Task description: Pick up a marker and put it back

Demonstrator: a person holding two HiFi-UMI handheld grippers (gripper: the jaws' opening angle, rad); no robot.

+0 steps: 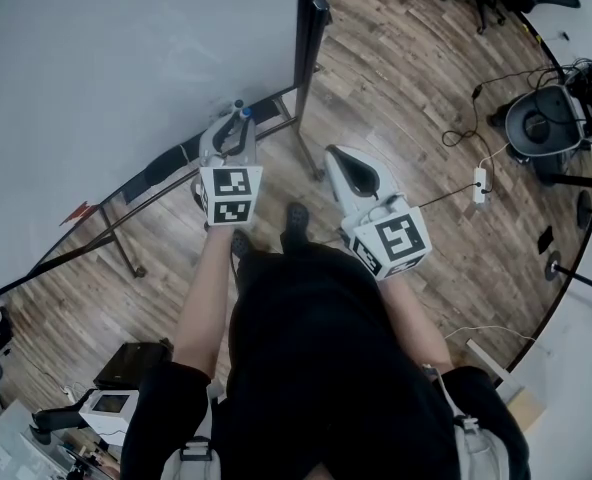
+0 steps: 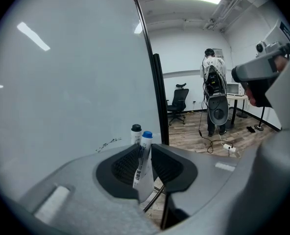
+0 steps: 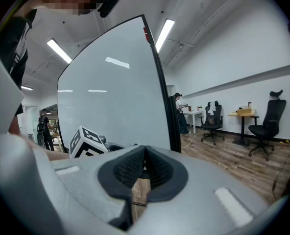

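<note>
Looks like the pick-up half, right at the grab: got the left gripper (image 2: 144, 153) nipped onto the white barrel of a blue-capped marker (image 2: 141, 168), with pads pressing from both sides and the cap pointing up, right at the bottom edge of the whiteboard (image 2: 61, 82). Spotted a black-capped marker (image 2: 135, 131) just beyond it, closer to the whiteboard. No telling from here: already off the whiteboard's ledge (image 1: 156, 171), or resting on it. Got the right gripper (image 3: 144, 152) pressed together on nothing, hanging out to the right of the whiteboard's frame, well clear of the action. Next up, probably: lift up and away from the whiteboard without knocking the black-capped neighbour, then bring it back down to the same spot on the ledge and only then let go. Worth holding the squeeze steady to avoid a twist or slip of that smooth round barrel. As for the room: wood-plank floor (image 1: 406, 88) under and around the whiteboard, a white power strip (image 1: 481, 180) with its cable off to the right of the whiteboard, black office chairs (image 3: 270, 119) and desks along the far wall past the whiteboard, plus a person (image 2: 212, 77) standing back there
</note>
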